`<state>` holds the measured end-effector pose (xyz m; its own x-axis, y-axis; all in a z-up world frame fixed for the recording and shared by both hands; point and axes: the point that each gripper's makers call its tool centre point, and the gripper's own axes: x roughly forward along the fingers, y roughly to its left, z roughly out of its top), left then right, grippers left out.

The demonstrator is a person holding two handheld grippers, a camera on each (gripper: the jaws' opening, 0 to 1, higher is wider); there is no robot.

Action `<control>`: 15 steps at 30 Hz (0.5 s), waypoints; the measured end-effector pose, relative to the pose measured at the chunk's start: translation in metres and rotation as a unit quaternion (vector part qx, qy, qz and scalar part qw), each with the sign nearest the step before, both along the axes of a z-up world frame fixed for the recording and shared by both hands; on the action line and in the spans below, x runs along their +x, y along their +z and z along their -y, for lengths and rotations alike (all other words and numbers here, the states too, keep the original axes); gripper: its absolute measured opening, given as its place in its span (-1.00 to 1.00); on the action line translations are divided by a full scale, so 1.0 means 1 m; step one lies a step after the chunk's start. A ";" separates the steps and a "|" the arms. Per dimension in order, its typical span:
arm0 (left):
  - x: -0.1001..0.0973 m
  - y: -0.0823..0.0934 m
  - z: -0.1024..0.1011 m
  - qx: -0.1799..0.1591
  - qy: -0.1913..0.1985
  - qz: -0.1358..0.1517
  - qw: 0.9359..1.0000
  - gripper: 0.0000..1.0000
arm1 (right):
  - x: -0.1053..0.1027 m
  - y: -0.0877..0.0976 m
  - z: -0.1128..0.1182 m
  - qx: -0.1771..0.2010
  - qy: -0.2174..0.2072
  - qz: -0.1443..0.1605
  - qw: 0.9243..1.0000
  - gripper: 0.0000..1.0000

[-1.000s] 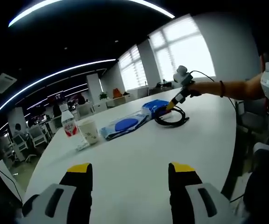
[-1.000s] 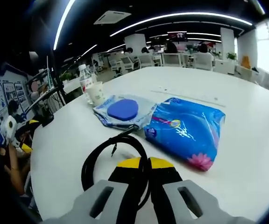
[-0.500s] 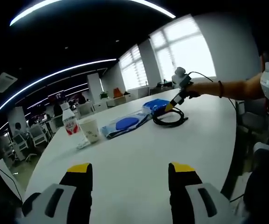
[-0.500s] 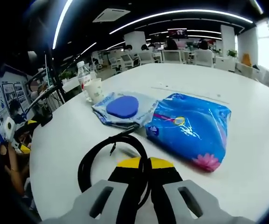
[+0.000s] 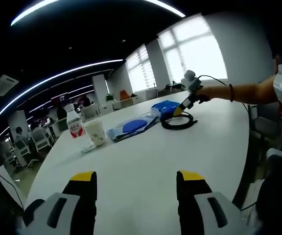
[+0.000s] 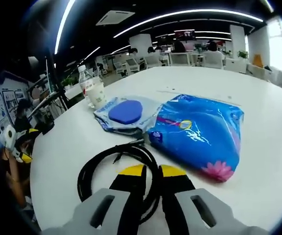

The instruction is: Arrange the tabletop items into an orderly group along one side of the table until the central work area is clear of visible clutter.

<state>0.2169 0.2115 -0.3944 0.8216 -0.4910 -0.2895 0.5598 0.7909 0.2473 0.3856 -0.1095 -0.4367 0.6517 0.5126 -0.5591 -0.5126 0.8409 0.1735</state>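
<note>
Right gripper [image 6: 149, 172], jaws nearly closed on the near arc of the black coiled cable [image 6: 116, 171], which lies just beside the blue packet [image 6: 199, 134] mid-desk [image 6: 67, 147]; left gripper [image 5: 136, 183], open and empty, hangs far off at the desk's near edge.

We see a broad white bench [image 5: 146, 161] with a smooth, bare stretch in its near part. On it lies a coiled black cable [image 6: 119, 169], touching a glossy blue plastic packet [image 6: 202, 134] printed with a pink flower. Beside that lies a clear pouch holding a round blue pad [image 6: 125, 111]. Farther off, near the edge, stand a pale paper cup [image 5: 95, 133] and a clear red-labelled bottle [image 5: 73, 126], side by side.
</note>
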 end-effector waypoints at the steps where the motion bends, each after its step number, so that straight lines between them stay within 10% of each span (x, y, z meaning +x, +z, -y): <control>1: 0.000 0.000 0.000 0.000 0.000 0.001 1.000 0.30 | -0.001 0.000 -0.002 0.003 0.004 -0.003 1.000 -0.74; 15: 0.001 0.002 -0.001 -0.008 0.003 0.003 1.000 0.35 | -0.010 0.007 -0.006 0.009 0.018 0.030 0.999 -0.24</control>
